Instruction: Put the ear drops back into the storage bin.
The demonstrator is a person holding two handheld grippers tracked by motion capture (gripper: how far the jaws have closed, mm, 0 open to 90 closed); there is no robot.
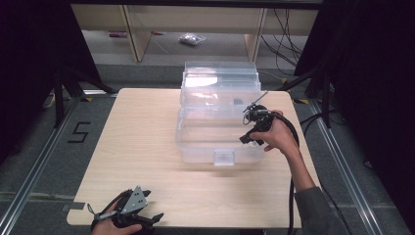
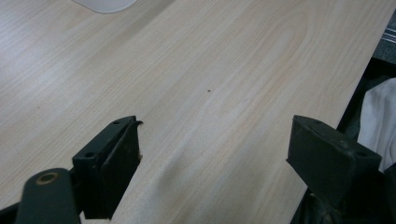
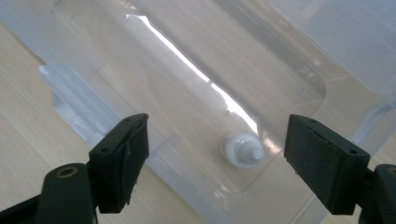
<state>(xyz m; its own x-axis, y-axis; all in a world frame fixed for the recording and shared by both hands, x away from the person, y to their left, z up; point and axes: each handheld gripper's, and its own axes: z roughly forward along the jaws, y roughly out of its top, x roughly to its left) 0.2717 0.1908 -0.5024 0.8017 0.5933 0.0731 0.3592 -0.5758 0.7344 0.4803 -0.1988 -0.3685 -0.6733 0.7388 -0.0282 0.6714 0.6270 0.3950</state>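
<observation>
Pale wood-grain table [image 1: 147, 147] is standing on a grey floor, with dark curtains hanging at both sides and cables trailing at the far right. A "5" mark [image 1: 78, 132] is lying on the floor to the left. A clear plastic box [image 1: 218, 142] is sitting at the table's far middle, its lid standing open behind it. The right gripper [image 3: 217, 154] is hovering over the box with jaws spread wide; a small white cap-like piece [image 3: 240, 150] is lying on the box bottom between them, too blurred to identify. The left gripper [image 1: 147, 218] is resting at the near edge, jaws spread over bare wood, its hand partly cut off by the frame. A white cloth [image 2: 378, 121] is showing past the edge.
</observation>
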